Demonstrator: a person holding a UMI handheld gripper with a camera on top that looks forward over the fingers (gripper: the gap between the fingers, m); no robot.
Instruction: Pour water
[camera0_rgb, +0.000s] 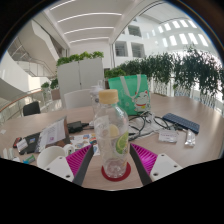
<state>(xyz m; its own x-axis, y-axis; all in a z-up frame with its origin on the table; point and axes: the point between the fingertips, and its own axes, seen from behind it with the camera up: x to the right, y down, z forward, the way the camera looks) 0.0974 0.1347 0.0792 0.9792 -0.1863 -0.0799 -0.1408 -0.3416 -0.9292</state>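
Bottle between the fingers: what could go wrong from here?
1. The bottle is tall, clear and narrow, so it may tip or slip in the gripper when tilted.
2. Its yellow cap looks on, so no water would pour.
3. Spills could reach the cables and black device nearby.

1. The bottle (113, 130) is showing clear plastic with a yellow cap, and its label is carrying a green lime slice.
2. The coaster (117, 172) under it is showing red.
3. The gripper (113, 163) fingers are wearing magenta pads (146, 156) with a fine ribbed pattern.
4. The table (190, 150) is showing a pale beige surface.
5. The bag (129, 91) beyond the bottle is showing green.
6. The hedge plants (170, 68) are showing dark green.
7. The power strip (180, 123) is showing dark grey.
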